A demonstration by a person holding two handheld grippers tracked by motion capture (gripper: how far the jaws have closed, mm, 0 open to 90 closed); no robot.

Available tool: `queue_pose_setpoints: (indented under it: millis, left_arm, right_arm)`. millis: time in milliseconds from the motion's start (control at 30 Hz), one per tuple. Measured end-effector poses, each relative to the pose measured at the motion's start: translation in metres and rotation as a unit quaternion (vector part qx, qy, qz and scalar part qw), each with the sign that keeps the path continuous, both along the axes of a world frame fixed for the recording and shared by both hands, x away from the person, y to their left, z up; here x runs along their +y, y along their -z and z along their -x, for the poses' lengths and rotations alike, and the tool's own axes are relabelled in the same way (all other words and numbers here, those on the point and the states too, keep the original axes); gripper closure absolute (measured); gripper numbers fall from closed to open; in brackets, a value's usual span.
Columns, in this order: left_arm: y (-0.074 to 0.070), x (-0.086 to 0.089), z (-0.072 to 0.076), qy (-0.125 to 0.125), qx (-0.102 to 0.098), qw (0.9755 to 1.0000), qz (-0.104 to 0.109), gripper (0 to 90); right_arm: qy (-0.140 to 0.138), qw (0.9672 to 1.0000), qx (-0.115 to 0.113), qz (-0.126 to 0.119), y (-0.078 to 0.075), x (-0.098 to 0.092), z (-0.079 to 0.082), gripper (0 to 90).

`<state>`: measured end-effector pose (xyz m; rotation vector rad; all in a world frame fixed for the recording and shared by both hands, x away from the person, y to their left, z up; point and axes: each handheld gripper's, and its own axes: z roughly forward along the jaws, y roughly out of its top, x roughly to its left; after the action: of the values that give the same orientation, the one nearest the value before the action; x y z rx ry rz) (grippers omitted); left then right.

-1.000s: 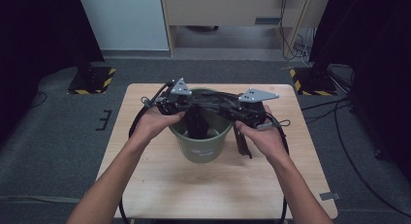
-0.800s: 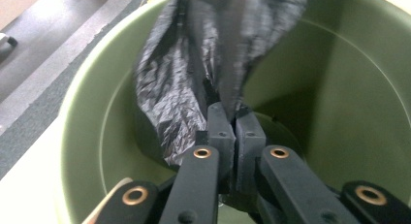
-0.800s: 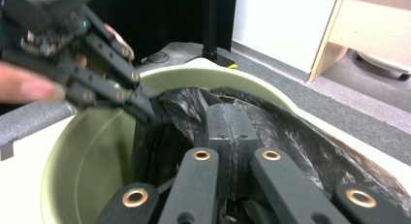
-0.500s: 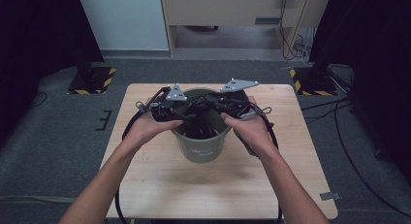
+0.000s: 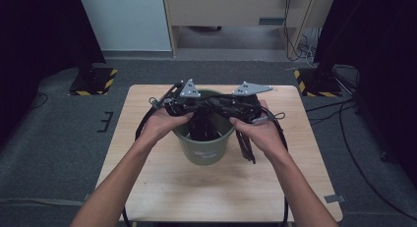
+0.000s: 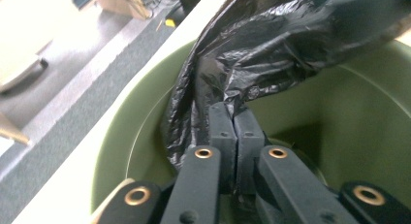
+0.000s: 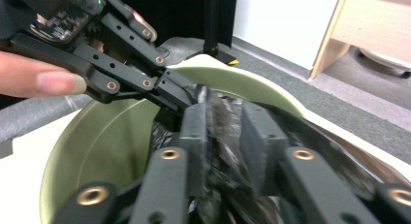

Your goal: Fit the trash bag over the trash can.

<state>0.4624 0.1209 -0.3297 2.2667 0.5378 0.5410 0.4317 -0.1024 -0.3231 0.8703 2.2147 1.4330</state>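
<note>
Left claw (image 6: 235,132) pinching black bag (image 6: 252,54) inside green bin (image 6: 135,136).

This looks like a lab or recording room, not a home. A small wooden bench (image 5: 211,187) stands alone on grey carpet (image 5: 54,153). Dark curtains (image 5: 34,40) close off the upper left and upper right of the frame. Stand bases marked with yellow-and-black hazard tape (image 5: 93,80) sit at either side, cables (image 5: 344,114) trail across the floor at right, and a plain wooden cabinet (image 5: 236,11) stands at top centre.
</note>
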Motion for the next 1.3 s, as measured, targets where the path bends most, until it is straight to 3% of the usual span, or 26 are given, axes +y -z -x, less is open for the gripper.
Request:
queue_pose_setpoints:
  millis: [133, 267, 467, 633, 867, 1000, 1100, 1167, 1300]
  left_arm:
    - [0.000, 0.003, -0.003, -0.019, 0.016, 0.9997, 0.009, 90.0]
    - [0.000, 0.004, -0.004, -0.022, 0.021, 0.9995, 0.009, 90.0]
    - [-0.001, 0.005, -0.004, -0.023, 0.021, 0.9994, 0.010, 90.0]
    - [-0.002, 0.006, -0.004, -0.026, 0.023, 0.9992, 0.018, 90.0]
    - [-0.004, 0.009, -0.003, -0.022, 0.026, 0.9993, 0.017, 90.0]
    - [-0.004, 0.008, -0.002, -0.020, 0.028, 0.9991, 0.024, 90.0]
    - [-0.004, 0.008, -0.001, -0.011, 0.028, 0.9994, 0.018, 90.0]
    - [-0.003, 0.007, 0.001, -0.010, 0.029, 0.9992, 0.025, 90.0]
    - [0.000, 0.008, 0.004, -0.001, 0.036, 0.9992, 0.019, 89.4]
  right_arm:
    - [0.001, 1.0000, -0.008, -0.001, -0.001, -0.015, 0.010, 63.0]
    - [0.004, 0.9999, -0.015, 0.006, 0.003, -0.027, 0.019, 63.2]
    - [0.002, 0.9998, -0.015, 0.012, 0.010, -0.042, 0.026, 72.8]
    - [-0.004, 0.9998, -0.012, 0.017, 0.015, -0.045, 0.029, 74.0]
    - [-0.003, 0.9994, -0.022, 0.026, 0.018, -0.038, 0.027, 60.0]
    - [-0.006, 0.9991, -0.026, 0.033, 0.019, -0.031, 0.025, 57.8]
    - [-0.007, 0.9988, -0.028, 0.040, 0.019, -0.027, 0.023, 62.6]
    - [-0.003, 0.9986, -0.026, 0.047, 0.020, -0.025, 0.021, 70.0]
    - [0.002, 0.9987, -0.015, 0.048, 0.022, -0.027, 0.015, 80.7]
